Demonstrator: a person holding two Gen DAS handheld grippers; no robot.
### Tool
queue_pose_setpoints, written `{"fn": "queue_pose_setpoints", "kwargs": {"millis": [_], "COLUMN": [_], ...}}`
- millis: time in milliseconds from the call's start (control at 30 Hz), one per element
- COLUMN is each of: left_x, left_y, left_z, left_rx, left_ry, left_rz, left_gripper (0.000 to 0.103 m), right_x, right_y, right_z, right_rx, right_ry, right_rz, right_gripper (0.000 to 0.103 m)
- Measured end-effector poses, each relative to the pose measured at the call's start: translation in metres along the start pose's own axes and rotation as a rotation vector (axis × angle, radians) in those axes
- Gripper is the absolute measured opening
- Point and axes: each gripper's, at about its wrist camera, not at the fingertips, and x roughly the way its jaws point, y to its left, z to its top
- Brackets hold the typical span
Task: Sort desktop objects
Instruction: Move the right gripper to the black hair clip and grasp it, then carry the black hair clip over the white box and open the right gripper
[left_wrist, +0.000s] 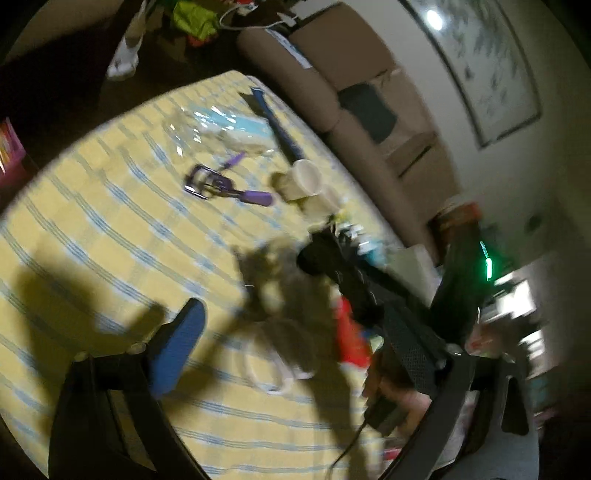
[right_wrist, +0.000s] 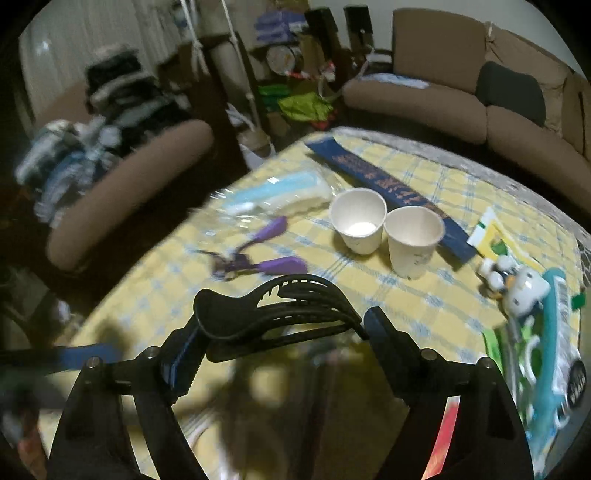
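Observation:
In the right wrist view my right gripper (right_wrist: 286, 325) stands wide, with a black curved slotted piece (right_wrist: 288, 295) spanning the gap from one finger to the other, held above the yellow checked tablecloth (right_wrist: 443, 317). Beyond it lie a purple eyelash curler (right_wrist: 255, 258) and two white paper cups (right_wrist: 356, 219), (right_wrist: 413, 240). In the left wrist view my left gripper (left_wrist: 258, 291) is open over the cloth with nothing between its jaws. Its blue-padded finger (left_wrist: 181, 343) shows clearly, and the other side merges with blurred dark shapes. The curler (left_wrist: 221, 184) and a cup (left_wrist: 306, 177) lie ahead of it.
A long blue strip (right_wrist: 388, 188) and a clear bag of pale blue items (right_wrist: 280, 192) lie at the far side. Small white figurines (right_wrist: 513, 284) and a teal package (right_wrist: 546, 350) sit at the right. A red item (left_wrist: 351, 339) and a white loop (left_wrist: 266, 369) lie near. A brown sofa (right_wrist: 424, 99) curves behind.

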Motion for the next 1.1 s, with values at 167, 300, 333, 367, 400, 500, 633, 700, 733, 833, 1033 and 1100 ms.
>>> {"fn": "queue_pose_setpoints", "kwargs": {"millis": [167,300,333,367,400,500,633,700,733,833,1033,1100], "left_x": [-0.012,0.004,0.010,0.017,0.021,0.031,0.039,0.051,0.059,0.091,0.145,0.158], "left_y": [-0.008,-0.023,-0.029,-0.038,-0.045,-0.080,-0.132,-0.153,-0.162,-0.193,-0.240,-0.249], "left_z": [0.001,-0.006,-0.009,-0.014,-0.017,-0.032,-0.056,-0.067,-0.073,-0.095,-0.137,-0.144], "left_rx": [-0.027,-0.052,-0.055,-0.049,-0.039,0.034,0.153,0.166,0.171,0.196,0.253,0.287], "left_ry": [-0.015,0.106,0.134,0.174,0.195,0.252,0.299,0.335,0.354,0.428,0.542,0.546], "left_rz": [-0.149,-0.371,-0.421,-0.482,-0.510,-0.596,-0.622,-0.641,-0.640,-0.597,-0.495,-0.426], "left_gripper": [0.097,0.097,0.097,0.097,0.095,0.054,0.029,0.029,0.029,0.029,0.030,0.031], "right_x": [-0.059,-0.099,-0.111,-0.118,-0.129,-0.160,-0.208,-0.233,-0.244,-0.268,-0.295,-0.295], "right_y": [0.012,0.026,0.031,0.034,0.038,0.043,0.030,0.015,0.007,-0.023,-0.086,-0.104], "right_z": [-0.019,-0.033,-0.038,-0.042,-0.046,-0.059,-0.072,-0.079,-0.084,-0.097,-0.125,-0.134], "right_rx": [-0.064,-0.098,-0.120,-0.136,-0.158,-0.189,-0.171,-0.151,-0.145,-0.118,-0.033,-0.021], "right_ry": [-0.027,-0.053,-0.059,-0.062,-0.067,-0.082,-0.117,-0.124,-0.121,-0.100,-0.065,-0.049], "right_rz": [-0.001,0.012,0.010,0.008,0.005,-0.007,-0.023,-0.028,-0.046,-0.081,-0.055,-0.049], "right_gripper": [0.084,0.084,0.084,0.084,0.084,0.084,0.085,0.085,0.085,0.084,0.084,0.084]}}
